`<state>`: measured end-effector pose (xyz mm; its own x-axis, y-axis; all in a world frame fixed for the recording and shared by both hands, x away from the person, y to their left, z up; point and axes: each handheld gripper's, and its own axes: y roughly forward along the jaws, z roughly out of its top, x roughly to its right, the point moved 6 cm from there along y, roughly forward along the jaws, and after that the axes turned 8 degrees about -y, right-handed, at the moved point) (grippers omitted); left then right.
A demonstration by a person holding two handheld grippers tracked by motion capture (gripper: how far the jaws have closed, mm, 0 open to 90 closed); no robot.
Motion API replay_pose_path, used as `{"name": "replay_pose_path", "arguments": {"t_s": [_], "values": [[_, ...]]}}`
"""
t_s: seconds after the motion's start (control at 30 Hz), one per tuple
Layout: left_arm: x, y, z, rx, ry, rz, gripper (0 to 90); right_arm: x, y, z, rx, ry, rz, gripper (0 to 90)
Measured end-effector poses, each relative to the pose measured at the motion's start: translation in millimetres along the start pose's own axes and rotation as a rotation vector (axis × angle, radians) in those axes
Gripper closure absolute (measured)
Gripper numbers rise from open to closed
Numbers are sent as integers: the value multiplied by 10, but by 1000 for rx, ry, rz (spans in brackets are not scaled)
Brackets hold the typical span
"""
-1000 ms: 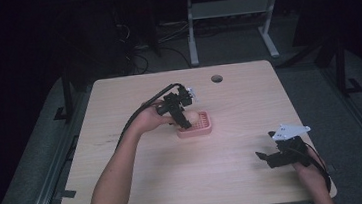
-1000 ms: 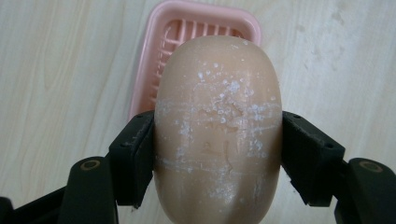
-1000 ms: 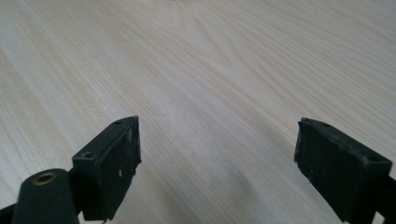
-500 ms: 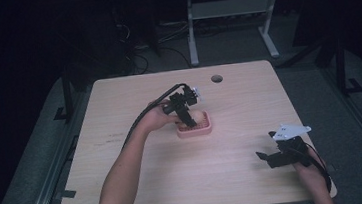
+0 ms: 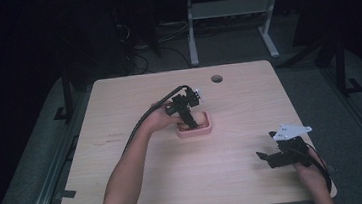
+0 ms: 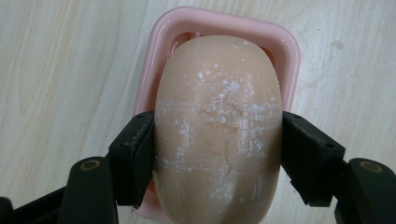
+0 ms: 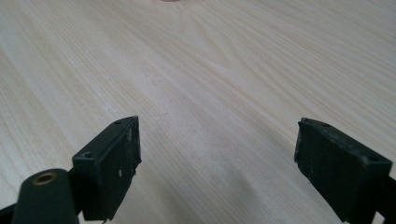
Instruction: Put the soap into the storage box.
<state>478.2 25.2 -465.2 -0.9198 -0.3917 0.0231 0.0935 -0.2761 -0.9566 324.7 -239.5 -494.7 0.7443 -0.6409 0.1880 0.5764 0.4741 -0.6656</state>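
A tan oval bar of soap (image 6: 218, 126), streaked with white flecks, is clamped between the jaws of my left gripper (image 6: 218, 154). It hangs right over a pink soap dish (image 6: 161, 42), which rests on the wooden table. From above, the left gripper (image 5: 188, 119) points down into the pink dish (image 5: 206, 128) at the table's middle. My right gripper (image 5: 268, 157) rests near the table's front right corner, open, with bare wood between its jaws (image 7: 219, 154).
The light wooden table (image 5: 119, 103) has a round cable hole (image 5: 216, 78) near its far edge. A black cable (image 5: 139, 128) trails along the left forearm. A desk frame and cables stand on the dark floor beyond the table.
The left gripper has moved right and slightly forward with the soap, ending over the pink dish. The right gripper has stayed in place.
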Motion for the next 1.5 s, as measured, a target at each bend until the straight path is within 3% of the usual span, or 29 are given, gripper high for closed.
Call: {"name": "replay_pose_path", "arguments": {"t_s": [1.5], "values": [[-72,83,-37,-29,-16,12,314,6,1,-13,-7,-10,-2,140]]}}
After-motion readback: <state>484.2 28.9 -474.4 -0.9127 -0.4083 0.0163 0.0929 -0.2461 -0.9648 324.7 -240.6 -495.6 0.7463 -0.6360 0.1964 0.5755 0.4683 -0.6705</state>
